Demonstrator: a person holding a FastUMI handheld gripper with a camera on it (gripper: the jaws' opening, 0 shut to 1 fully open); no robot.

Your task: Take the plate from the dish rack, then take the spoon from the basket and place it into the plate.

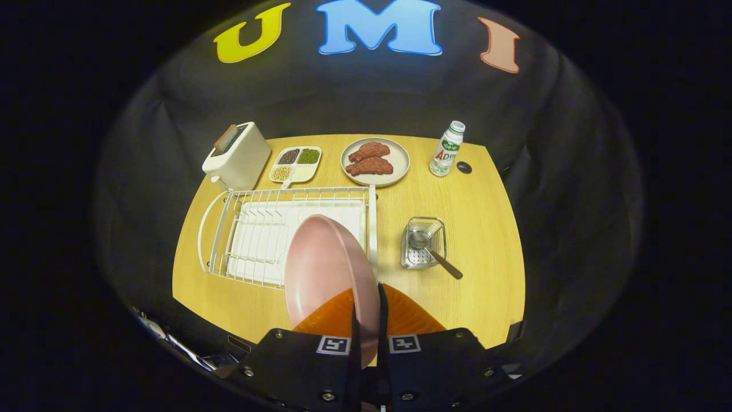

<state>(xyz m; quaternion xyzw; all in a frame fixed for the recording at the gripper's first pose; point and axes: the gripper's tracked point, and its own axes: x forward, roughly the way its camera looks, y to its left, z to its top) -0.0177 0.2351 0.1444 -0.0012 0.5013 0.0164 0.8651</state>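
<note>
**Plate's out, spoon's next**

The pink plate [326, 269] is being held on edge by the closed jaws of the gripper [366, 320], just above the dish rack [257, 229]. The spoon [432, 252] is still sitting in the basket [423, 243] beside the rack, and the plate isn't on the bench [486, 229] yet.

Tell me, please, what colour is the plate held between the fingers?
Pink; the plate, clamped in the hand-held gripper, shows best in the gripper view.
</note>
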